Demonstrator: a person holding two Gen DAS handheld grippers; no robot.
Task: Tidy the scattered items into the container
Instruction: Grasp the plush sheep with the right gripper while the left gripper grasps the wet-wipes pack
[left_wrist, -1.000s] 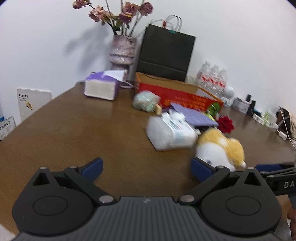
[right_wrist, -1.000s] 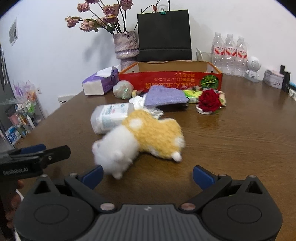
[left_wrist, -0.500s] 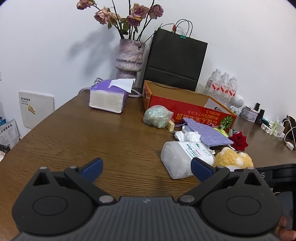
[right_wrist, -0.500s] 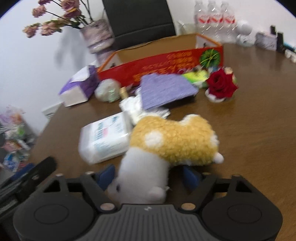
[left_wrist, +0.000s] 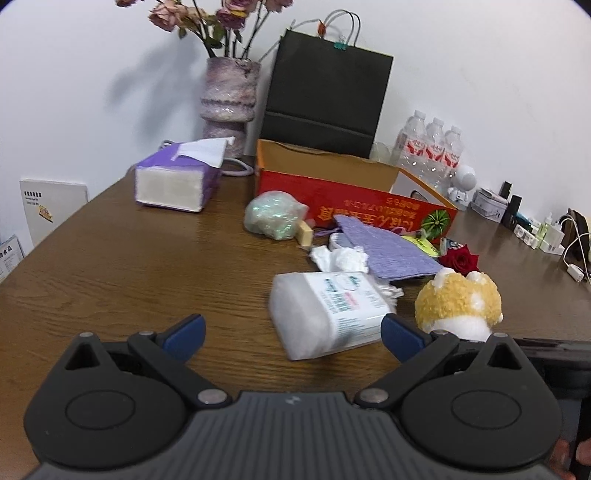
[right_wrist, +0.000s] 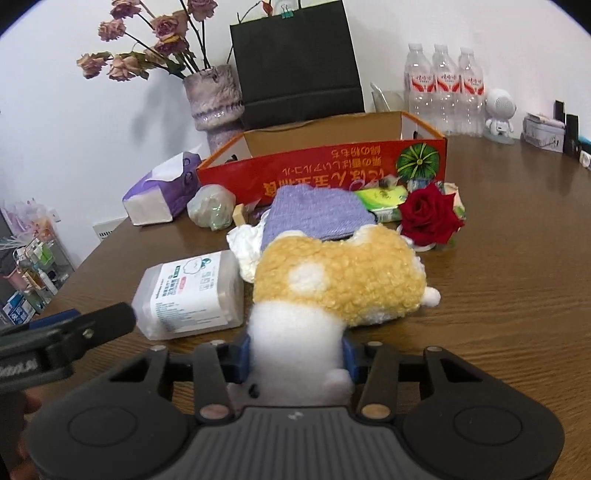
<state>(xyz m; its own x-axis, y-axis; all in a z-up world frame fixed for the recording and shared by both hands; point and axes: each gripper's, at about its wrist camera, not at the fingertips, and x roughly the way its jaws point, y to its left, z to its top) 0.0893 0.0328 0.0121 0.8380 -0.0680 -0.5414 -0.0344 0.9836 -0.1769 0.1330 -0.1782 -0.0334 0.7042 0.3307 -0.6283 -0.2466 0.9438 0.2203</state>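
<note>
1. My right fingers (right_wrist: 295, 356) have just been closing and now press on both sides of the white head end of a plush toy (right_wrist: 332, 284), a yellow-and-white animal lying on the brown tabletop (right_wrist: 509, 288).
2. The toy's yellow body stretches away from me toward a purple knitted cloth (right_wrist: 314, 216) and a red rose (right_wrist: 430, 214).
3. My left fingers (left_wrist: 291, 334) stand wide apart with nothing between their blue pads, hovering over the tabletop just short of a white wet-wipes pack (left_wrist: 328, 314).
4. That pack lies on its side, close beside the toy's left flank; a crumpled white tissue (left_wrist: 340, 258) sits just behind it.
5. The container, a shallow red cardboard box (right_wrist: 325, 173) printed with a green-striped pumpkin, stands open-topped at the back of the clutter, beyond the cloth.
6. A cellophane-wrapped greenish bundle (right_wrist: 211, 206) rests near the box's left front corner, and a green packet (right_wrist: 382, 195) lies against its front wall beside the rose.
7. A purple tissue box (left_wrist: 177, 181) sits well to the left, apart from the pile.
8. Behind the box stand a black paper bag (left_wrist: 327, 92), a vase of dried roses (left_wrist: 229, 99) and three water bottles (right_wrist: 445, 92).
9. A little of my right hand shows at the left wrist view's lower right corner.
</note>
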